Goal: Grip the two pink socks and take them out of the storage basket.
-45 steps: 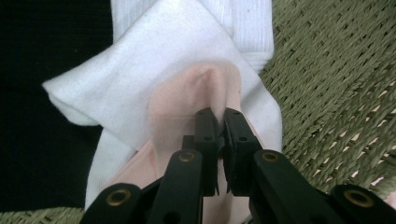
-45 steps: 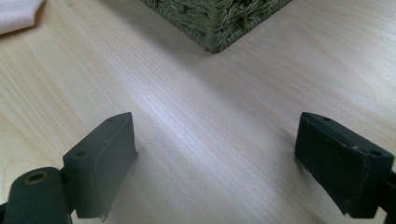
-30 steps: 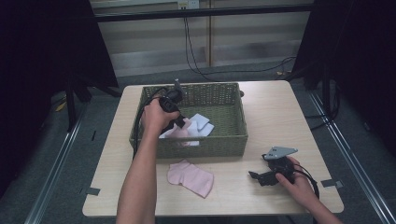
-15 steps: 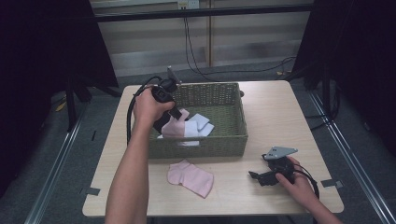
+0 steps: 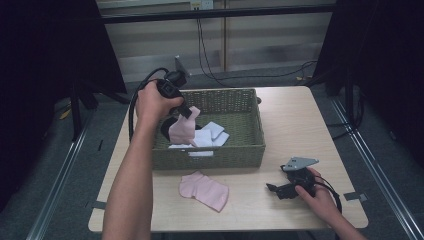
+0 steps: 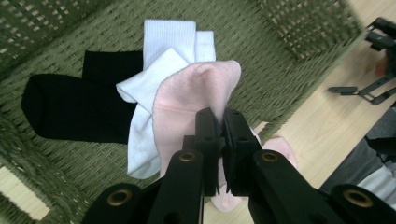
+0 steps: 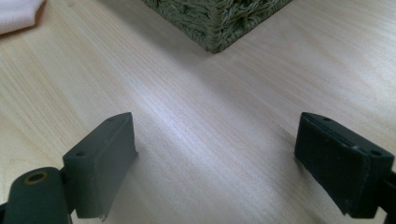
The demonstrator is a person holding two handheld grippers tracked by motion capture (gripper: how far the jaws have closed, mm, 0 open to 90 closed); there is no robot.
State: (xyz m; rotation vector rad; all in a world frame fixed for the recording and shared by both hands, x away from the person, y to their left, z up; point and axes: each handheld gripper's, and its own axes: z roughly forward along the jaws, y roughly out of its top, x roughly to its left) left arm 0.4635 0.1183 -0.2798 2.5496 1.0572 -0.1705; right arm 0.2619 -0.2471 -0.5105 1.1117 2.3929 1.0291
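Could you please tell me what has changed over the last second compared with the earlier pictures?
The left claw, shut on a pink sock, has lifted it up out of the basket. The right claw, open on the table, and the other pink sock stayed put.

The left gripper (image 5: 186,111), jaws pinched together, hangs raised at the far left, forearm stretched forward. The right gripper (image 5: 272,189) rests low, near right, jaws spread wide.
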